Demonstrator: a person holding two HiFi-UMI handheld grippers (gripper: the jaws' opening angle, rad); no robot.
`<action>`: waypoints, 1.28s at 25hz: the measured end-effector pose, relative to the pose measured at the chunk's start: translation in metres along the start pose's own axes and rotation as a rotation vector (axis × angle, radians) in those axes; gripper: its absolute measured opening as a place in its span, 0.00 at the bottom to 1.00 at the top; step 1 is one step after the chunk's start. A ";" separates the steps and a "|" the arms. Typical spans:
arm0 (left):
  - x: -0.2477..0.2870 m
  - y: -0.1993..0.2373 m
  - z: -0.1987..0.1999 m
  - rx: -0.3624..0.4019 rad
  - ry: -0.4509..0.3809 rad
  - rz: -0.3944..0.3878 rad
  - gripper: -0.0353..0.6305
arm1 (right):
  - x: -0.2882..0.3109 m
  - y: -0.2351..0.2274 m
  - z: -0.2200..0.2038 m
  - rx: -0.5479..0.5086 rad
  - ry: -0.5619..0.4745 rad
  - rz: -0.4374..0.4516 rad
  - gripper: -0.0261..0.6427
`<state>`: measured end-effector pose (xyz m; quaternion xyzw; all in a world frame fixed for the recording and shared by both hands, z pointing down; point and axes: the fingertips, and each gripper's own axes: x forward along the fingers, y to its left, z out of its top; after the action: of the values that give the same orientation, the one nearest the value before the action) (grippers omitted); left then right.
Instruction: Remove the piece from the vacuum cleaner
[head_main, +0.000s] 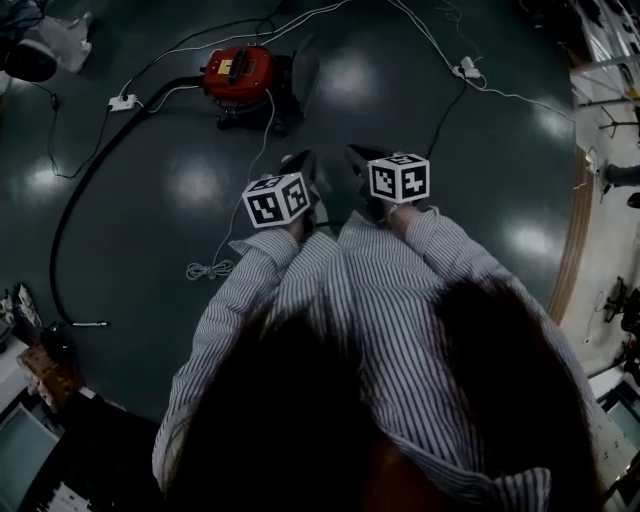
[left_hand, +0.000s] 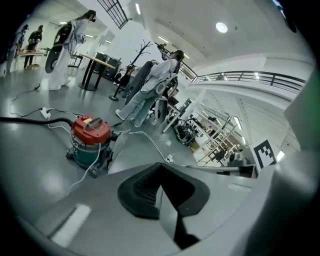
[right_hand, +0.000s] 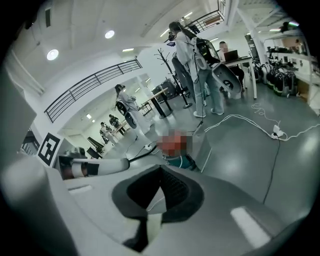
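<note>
On floor (head_main: 420, 120), red-lidded vacuum cleaner (head_main: 238, 72)

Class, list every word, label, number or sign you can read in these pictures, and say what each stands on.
No readable text anywhere.
Yellow label on top of the red vacuum cleaner: too small to read.
Marker cubes: black-and-white square patterns only, no letters or numbers.
</note>
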<state>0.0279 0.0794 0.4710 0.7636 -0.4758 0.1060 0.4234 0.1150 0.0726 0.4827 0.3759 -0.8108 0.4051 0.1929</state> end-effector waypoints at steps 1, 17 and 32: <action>0.004 0.011 0.017 -0.001 -0.001 0.001 0.06 | 0.012 0.000 0.015 0.008 -0.007 -0.007 0.04; 0.062 0.115 0.094 -0.032 0.118 -0.024 0.06 | 0.148 -0.010 0.096 0.157 0.109 -0.041 0.04; 0.141 0.213 0.043 -0.219 0.126 0.156 0.06 | 0.261 -0.083 0.033 0.189 0.363 -0.028 0.04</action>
<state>-0.0826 -0.0830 0.6408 0.6655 -0.5148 0.1340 0.5237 0.0099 -0.1050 0.6664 0.3244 -0.7157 0.5377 0.3055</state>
